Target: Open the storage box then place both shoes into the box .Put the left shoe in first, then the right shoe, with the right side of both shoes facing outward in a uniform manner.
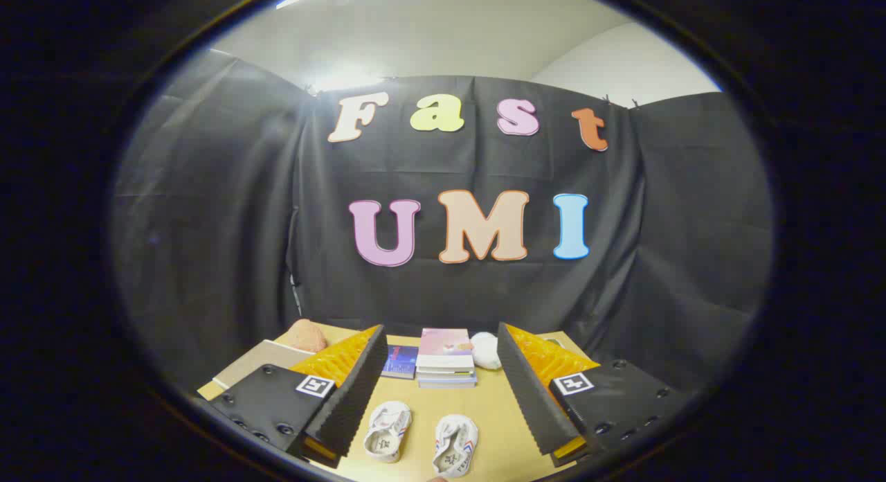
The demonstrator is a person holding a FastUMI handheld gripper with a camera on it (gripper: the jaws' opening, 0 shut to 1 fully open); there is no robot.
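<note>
Two small white shoes lie side by side on the wooden table [491,413], openings up. One shoe [387,432] is nearer the left finger; the other shoe [455,444], with red and blue side stripes, lies to its right. Which is the left shoe I cannot tell. My gripper [440,333] is open wide above the table, and both shoes sit low between its fingers, touching neither. A flat beige box-like thing [259,361] lies beyond the left finger, partly hidden by it.
A stack of books [446,361] stands beyond the shoes, with a dark book [401,361] to its left and a white round object [486,350] to its right. A pinkish lump [306,335] sits at the far left corner. Black cloth walls close in the table.
</note>
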